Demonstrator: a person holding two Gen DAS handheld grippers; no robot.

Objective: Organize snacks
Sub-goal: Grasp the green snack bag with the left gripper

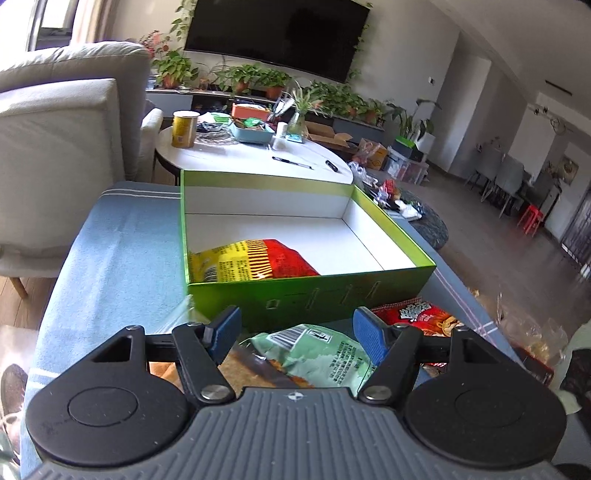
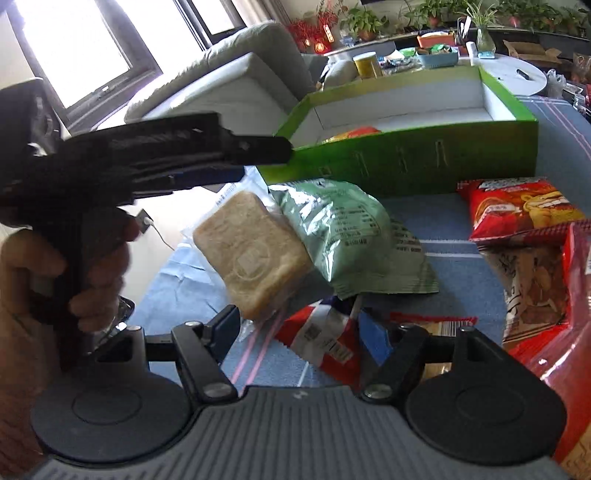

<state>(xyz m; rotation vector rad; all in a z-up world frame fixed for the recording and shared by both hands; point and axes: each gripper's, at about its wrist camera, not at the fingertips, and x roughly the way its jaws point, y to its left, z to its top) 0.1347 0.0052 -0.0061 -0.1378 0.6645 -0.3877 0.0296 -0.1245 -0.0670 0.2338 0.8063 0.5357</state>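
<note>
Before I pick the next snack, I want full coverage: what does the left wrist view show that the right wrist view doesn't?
Only the left wrist view shows the wall TV and the dining chairs. Only the right wrist view shows the bread pack, the window, and the left tongs from outside. Both share the green box holding a yellow-red bag, the pale green bag and the red bag.

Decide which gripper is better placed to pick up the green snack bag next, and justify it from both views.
Probably the left. The left gripper is open with the green snack bag lying between its fingers, just short of the green box. The right gripper is open over a red-and-white packet, farther from that bag.
</note>
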